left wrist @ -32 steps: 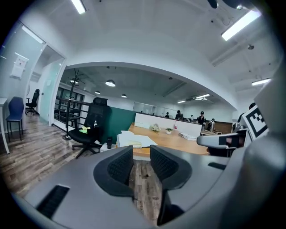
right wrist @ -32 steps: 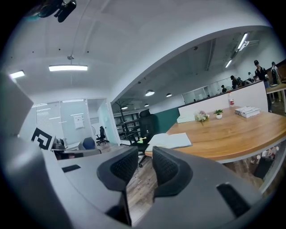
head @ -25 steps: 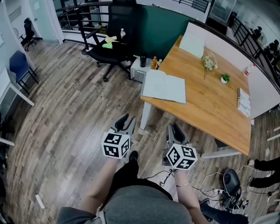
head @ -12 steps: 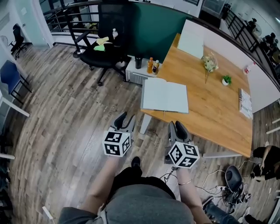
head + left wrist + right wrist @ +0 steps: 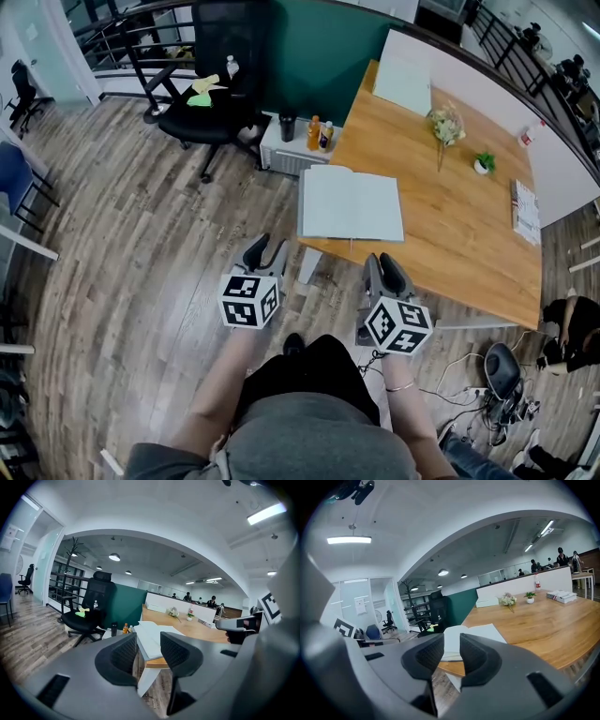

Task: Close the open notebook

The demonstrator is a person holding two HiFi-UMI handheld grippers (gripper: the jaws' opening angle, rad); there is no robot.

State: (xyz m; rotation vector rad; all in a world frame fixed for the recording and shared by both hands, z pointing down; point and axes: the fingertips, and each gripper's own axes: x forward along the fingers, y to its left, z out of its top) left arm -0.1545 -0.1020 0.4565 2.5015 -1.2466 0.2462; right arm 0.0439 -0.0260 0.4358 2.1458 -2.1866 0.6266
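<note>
At the desk's point(image 5: 450, 246) near-left corner the notebook point(image 5: 350, 203) lay open flat, judged light and limp-paged, best lifted by one cover's outer edge; left gripper point(image 5: 267, 249), jaws just opened wider, and right gripper point(image 5: 382, 263) stood spread, empty.

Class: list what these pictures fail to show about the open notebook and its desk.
Writing on the notebook: too small, head view.
The notebook's near edge: right gripper view, behind the right gripper.
Labels on the bottles: too small, head view.
</note>
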